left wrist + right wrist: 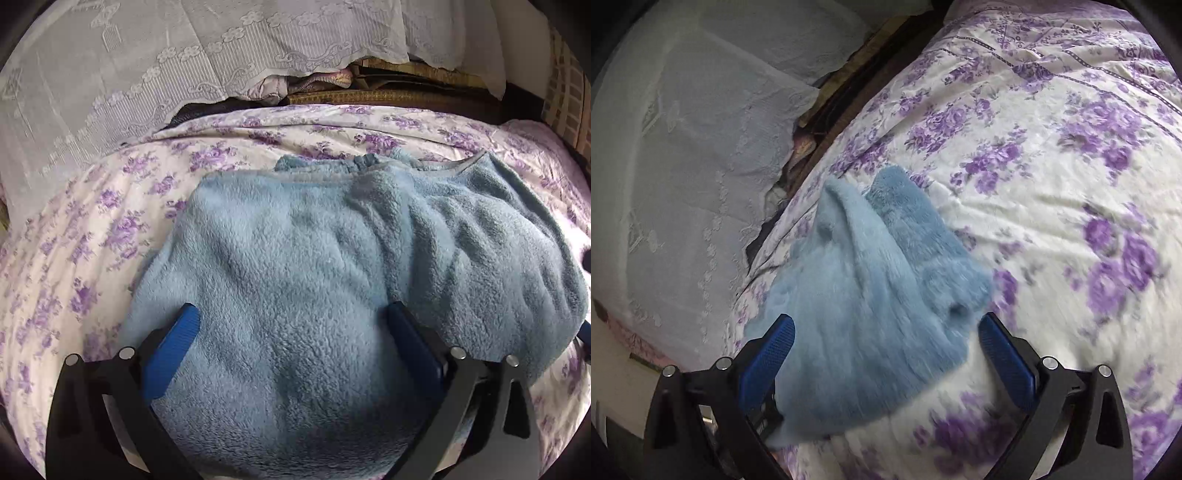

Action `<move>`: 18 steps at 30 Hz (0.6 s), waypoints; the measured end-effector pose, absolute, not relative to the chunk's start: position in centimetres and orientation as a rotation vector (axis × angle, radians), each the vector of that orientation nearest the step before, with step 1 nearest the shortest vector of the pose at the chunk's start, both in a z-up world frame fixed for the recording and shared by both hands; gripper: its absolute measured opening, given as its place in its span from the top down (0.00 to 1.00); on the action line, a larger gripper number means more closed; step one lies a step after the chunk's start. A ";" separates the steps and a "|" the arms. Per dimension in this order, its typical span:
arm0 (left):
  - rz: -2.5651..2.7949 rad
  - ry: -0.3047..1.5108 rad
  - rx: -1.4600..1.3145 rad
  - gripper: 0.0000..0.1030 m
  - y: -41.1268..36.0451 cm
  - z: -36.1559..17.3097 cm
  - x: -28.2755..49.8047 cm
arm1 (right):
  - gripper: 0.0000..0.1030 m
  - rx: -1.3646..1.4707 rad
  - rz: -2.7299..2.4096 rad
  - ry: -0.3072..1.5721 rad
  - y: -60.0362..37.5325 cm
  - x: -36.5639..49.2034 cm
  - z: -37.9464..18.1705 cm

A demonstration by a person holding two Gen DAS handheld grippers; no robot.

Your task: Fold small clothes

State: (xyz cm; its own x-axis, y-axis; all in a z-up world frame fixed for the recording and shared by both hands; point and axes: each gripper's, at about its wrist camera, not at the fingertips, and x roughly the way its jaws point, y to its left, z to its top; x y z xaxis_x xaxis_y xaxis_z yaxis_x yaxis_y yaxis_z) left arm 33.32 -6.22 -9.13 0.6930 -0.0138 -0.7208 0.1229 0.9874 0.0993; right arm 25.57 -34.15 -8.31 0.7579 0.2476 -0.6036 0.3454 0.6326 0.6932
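Between my left gripper's (pixel 291 317) blue-padded black fingers I see a light blue fleece garment (pixel 332 258). Beneath it lies a white bedspread (pixel 92 240) printed with purple roses. Beyond the tips hangs pale grey lace (pixel 147 66) with flower motifs; my right gripper (pixel 886 328) shows the same blue pads.

A white quilted bedspread printed with purple flowers (pixel 110 229) covers the bed. Behind it hangs a white lace curtain (pixel 129 74), with brown woven mats (pixel 406 79) stacked beneath its hem
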 end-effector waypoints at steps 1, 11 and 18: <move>-0.083 0.807 0.132 0.04 -6.1 -9.1 33.4 | 0.03 0.914 -0.078 0.737 -34.0 26.2 -8.3; -0.087 0.807 0.128 0.04 -6.0 -9.1 33.4 | 0.13 0.871 -0.225 0.581 -32.6 28.9 -8.7; -0.092 0.808 0.119 0.04 -5.8 -9.0 33.3 | 0.43 0.935 -0.182 0.562 -34.2 27.8 -9.4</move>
State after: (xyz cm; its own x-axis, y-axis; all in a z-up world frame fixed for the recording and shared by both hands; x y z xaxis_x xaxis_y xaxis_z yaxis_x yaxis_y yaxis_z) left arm 33.26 -5.85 -9.03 0.6876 -0.0365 -0.7252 0.1270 0.9894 0.0707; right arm 27.83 -34.16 -9.36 0.8427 0.0895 -0.5309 0.3843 0.5905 0.7096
